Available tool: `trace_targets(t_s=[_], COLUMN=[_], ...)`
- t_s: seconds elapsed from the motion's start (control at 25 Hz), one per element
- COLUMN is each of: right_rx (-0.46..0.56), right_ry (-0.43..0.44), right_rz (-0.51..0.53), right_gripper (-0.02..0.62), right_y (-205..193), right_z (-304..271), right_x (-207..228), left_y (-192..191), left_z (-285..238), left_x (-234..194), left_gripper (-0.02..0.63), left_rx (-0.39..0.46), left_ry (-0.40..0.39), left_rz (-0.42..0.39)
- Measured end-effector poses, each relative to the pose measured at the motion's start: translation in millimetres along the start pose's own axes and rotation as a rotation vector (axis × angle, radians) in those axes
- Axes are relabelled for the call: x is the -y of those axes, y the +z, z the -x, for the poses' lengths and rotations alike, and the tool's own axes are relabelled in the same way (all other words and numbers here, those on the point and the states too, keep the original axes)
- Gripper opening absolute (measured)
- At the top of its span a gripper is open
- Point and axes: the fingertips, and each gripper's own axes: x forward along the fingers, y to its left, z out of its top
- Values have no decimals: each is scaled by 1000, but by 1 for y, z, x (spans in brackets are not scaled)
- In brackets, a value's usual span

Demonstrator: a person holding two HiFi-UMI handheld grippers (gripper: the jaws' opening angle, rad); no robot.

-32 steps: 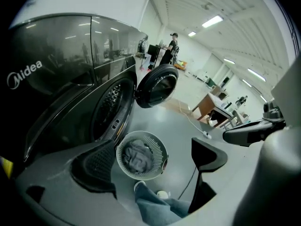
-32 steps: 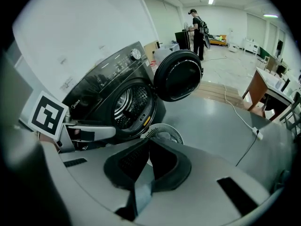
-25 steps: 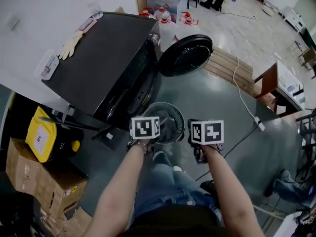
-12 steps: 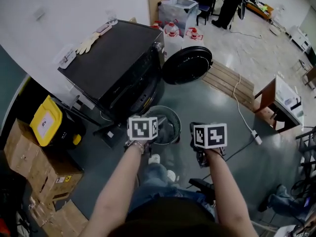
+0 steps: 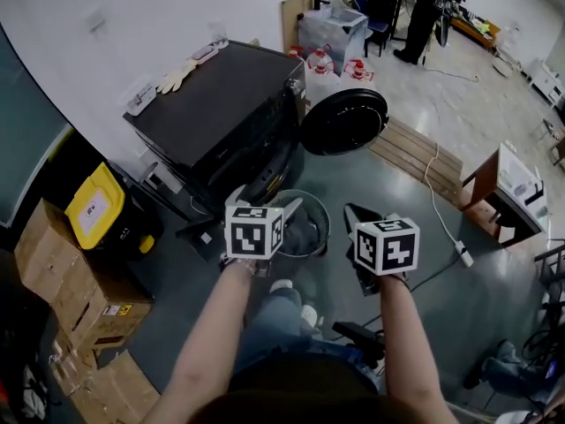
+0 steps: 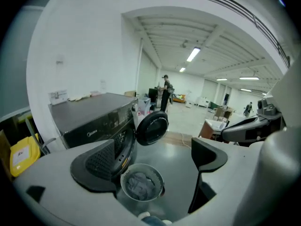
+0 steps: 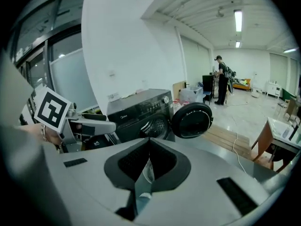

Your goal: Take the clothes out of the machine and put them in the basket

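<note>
The black washing machine [image 5: 221, 122] stands with its round door [image 5: 342, 122] swung open. On the floor in front of it sits the round grey basket [image 5: 300, 223], with grey clothes [image 6: 139, 183] lying inside. My left gripper [image 5: 284, 208] hovers over the basket's near left rim, open and empty [image 6: 153, 161]; the basket shows through the wide gap. To the basket's right, my right gripper [image 5: 355, 215] is shut [image 7: 148, 166] with no cloth in it. Only a little of the drum shows, in the right gripper view [image 7: 157, 122].
A yellow container [image 5: 93, 210] and cardboard boxes [image 5: 53, 281] stand left of the machine. Water bottles [image 5: 334, 60] sit behind it. A wooden pallet [image 5: 415, 153], a cable with a power strip [image 5: 459, 250] and a desk [image 5: 516, 179] lie right. A person [image 5: 424, 7] stands far back.
Both grippers have risen and drawn slightly apart above the basket. The head view has lifted and swung, so the machine sits further right. Neither gripper has opened or shut.
</note>
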Motion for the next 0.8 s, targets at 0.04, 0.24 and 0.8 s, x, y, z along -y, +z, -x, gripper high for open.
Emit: trace_targets(t_s=[0.04, 0.24, 0.8], right_rx=[26, 123, 377], right_ry=[-3, -15, -77], right_rz=[6, 10, 213], right_gripper=[3, 3, 3], right_y=[5, 26, 111], right_z=[4, 16, 46], right_x=[-1, -3, -55], left_y=[7, 39, 122], left_z=[5, 25, 85], left_x=[0, 0, -34], left_gripper=[512, 512, 485], left_rx=[28, 126, 409], left_ry=[-3, -18, -23], left_rz=[-18, -76, -262])
